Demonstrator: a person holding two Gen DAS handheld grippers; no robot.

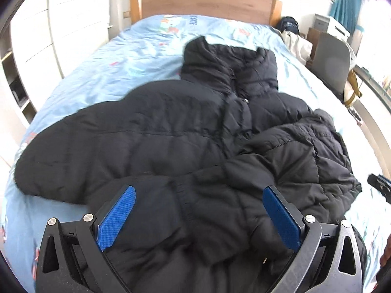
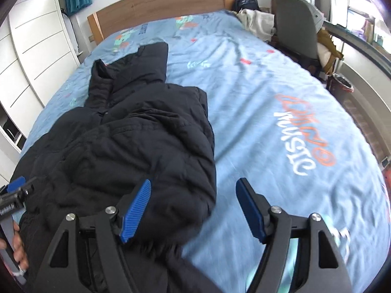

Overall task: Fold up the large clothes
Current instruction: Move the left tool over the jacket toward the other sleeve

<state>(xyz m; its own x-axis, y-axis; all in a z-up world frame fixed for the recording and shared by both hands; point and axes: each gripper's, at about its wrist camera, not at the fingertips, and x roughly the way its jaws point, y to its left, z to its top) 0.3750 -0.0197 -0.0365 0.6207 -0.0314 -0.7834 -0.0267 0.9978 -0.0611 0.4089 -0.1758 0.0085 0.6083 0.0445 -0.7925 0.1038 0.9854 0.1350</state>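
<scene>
Right, both grippers hang over the bed, angled down at it. The left gripper (image 1: 199, 202) has its blue pads spread wide, and between them lies the black puffer jacket (image 1: 171, 141), a ribbed cuff bunched up just ahead of the left pad (image 1: 117, 217). Whether the pads actually touch the fabric is hard to tell; they do not squeeze it. Ahead of this gripper the jacket stretches away across the pale blue bedsheet (image 1: 97, 68), collar farthest off, toward the wooden headboard (image 1: 207, 2). One sleeve runs out to the left, the other side is folded in over the body on the right.

Over to the right gripper (image 2: 193, 195): its jaws stand apart too, nothing pinched. Its left pad (image 2: 136, 212) sits over the jacket's near edge, its right pad (image 2: 249, 212) over bare sheet with printed lettering (image 2: 303, 134) ahead and to the right. Far left of it, a hand (image 2: 18, 246) holds the other gripper's handle. Beyond, to the right of the bed, stands a grey chair (image 2: 295, 26).
</scene>
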